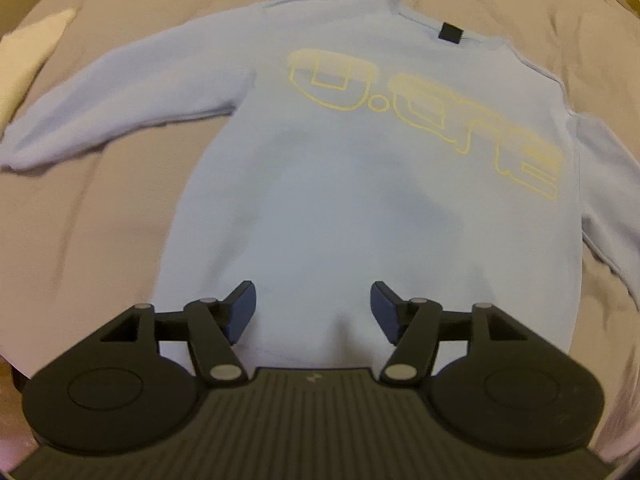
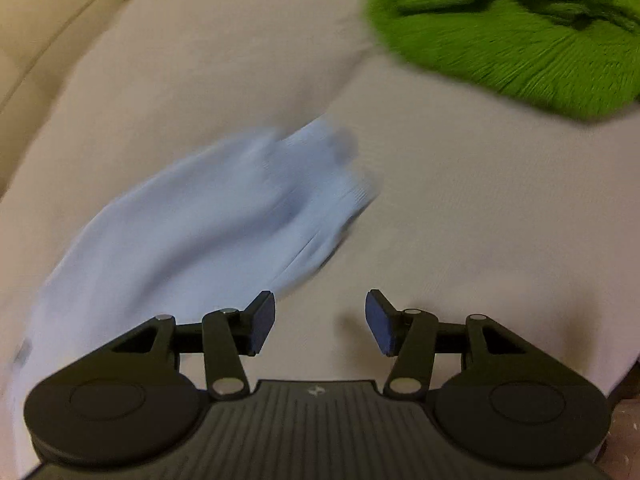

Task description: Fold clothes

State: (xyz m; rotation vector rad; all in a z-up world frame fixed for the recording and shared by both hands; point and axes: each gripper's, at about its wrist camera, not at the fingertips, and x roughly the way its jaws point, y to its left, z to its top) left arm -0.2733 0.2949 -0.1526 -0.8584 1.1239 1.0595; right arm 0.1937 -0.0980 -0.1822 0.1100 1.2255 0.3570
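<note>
Right tool (image 2: 320, 322), jaws parted and empty; pale blue knit sweatshirt sleeve (image 2: 224, 216) lies at 10 o'clock, long axis 8-to-2. Left tool (image 1: 313, 312) wide, empty.

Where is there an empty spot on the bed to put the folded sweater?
Bare sheet lies between the blue sleeve's cuff and the green garment, ahead of the right gripper. More shows left of the blue sweater, below its outstretched sleeve. It is crowded in the middle, where the sweater lies spread, and at the far right corner by the green garment.
</note>
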